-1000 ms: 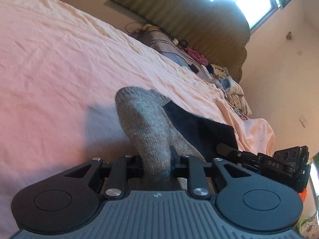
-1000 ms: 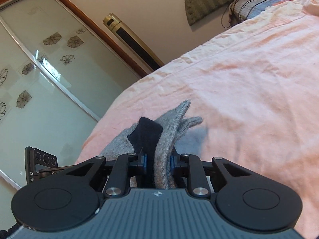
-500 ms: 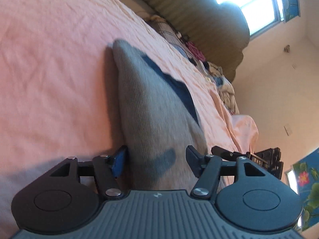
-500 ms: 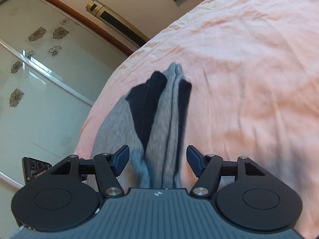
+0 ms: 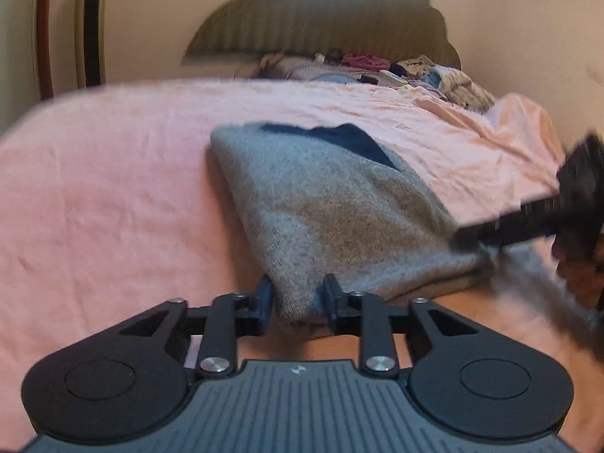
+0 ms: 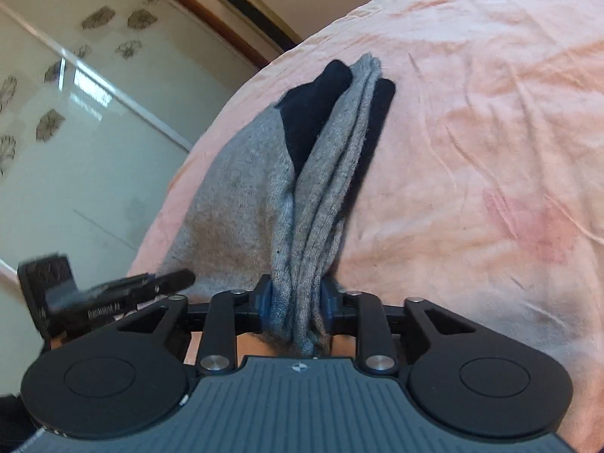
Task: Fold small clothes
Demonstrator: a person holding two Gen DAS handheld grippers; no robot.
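A grey knit sock pair with navy toe and heel patches (image 5: 332, 207) lies on the pink bed sheet (image 5: 113, 188). My left gripper (image 5: 298, 298) is shut on its near left corner. In the right wrist view the same grey socks (image 6: 302, 196) run away from me, bunched into folds. My right gripper (image 6: 296, 300) is shut on their near end. The right gripper also shows blurred at the right edge of the left wrist view (image 5: 528, 219), and the left gripper shows low left in the right wrist view (image 6: 113, 294).
A pile of loose clothes (image 5: 377, 68) lies at the head of the bed under a padded headboard (image 5: 321, 26). A glass sliding wardrobe door with flower prints (image 6: 75, 113) stands beyond the bed's left edge. Wrinkled pink sheet (image 6: 490, 151) spreads to the right.
Both grippers were open around the socks half a second ago and have closed on them again. The left wrist view has swung level toward the headboard.
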